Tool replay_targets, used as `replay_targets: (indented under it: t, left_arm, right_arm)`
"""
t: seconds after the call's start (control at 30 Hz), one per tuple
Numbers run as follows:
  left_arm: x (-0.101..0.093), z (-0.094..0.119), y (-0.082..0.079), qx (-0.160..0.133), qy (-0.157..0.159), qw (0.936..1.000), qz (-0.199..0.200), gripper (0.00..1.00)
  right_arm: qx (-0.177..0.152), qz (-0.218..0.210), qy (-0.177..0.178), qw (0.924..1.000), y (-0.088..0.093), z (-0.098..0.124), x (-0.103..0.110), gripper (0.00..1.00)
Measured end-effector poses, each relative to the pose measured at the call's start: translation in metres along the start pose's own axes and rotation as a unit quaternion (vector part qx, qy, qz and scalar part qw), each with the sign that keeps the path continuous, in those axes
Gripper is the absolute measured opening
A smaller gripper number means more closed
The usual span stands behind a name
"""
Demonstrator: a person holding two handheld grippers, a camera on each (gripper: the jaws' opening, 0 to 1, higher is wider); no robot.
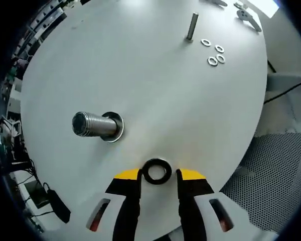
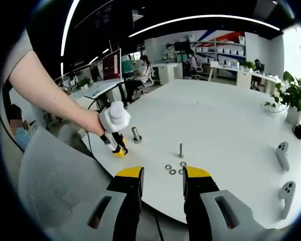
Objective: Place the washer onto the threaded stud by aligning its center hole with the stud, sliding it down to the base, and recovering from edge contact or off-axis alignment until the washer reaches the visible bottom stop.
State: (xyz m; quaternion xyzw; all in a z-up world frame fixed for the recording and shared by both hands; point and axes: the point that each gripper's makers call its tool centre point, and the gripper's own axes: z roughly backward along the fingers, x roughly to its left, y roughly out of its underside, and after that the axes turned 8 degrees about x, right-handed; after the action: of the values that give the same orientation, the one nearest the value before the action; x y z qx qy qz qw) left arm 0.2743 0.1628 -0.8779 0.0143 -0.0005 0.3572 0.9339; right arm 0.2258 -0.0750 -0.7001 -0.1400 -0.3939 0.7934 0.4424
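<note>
1. Left gripper view looked down on the round white table (image 1: 140, 75), smooth and matte, the largest thing in sight and the landmark for the rest.
2. On the table, toward its left side, stood the large threaded stud (image 1: 94, 125), a ribbed metal cylinder with a hollow dark end, a bright flat ring already lying at its base.
3. The left gripper (image 1: 158, 173), black with yellow tips, hung at the table's near edge with its jaws standing apart on either side of the washer (image 1: 157, 171); whether they actually pinched it could not be told.
4. The washer was a dark, flat ring with a round centre hole, lying between those tips, well apart from the stud.
5. Judged from this, the step in hand was the pick-up or carry; the next move called for bringing the washer's hole over the stud's top, level and on axis, before sliding it down.
6. Far across the table stood a thin bolt (image 1: 192, 26) with small silvery washers (image 1: 214, 52) just beside it.
7. In the right gripper view, the right gripper (image 2: 163, 175) hovered off the table's edge, jaws apart and holding nothing.
</note>
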Motion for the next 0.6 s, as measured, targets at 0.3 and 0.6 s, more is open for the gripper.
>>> replay_targets:
  t: [0.3, 0.6]
  left_arm:
    - [-0.0026, -0.0011, -0.0010, 0.007, 0.002, 0.9999, -0.010, 0.21]
    - [-0.0014, -0.0001, 0.0006, 0.005, 0.008, 0.9997, 0.021, 0.20]
  right_arm:
    - [-0.002, -0.001, -0.004, 1.0000, -0.0005, -0.0001, 0.0013, 0.33]
    - [0.002, 0.000, -0.005, 1.0000, 0.0008, -0.0008, 0.0016, 0.33]
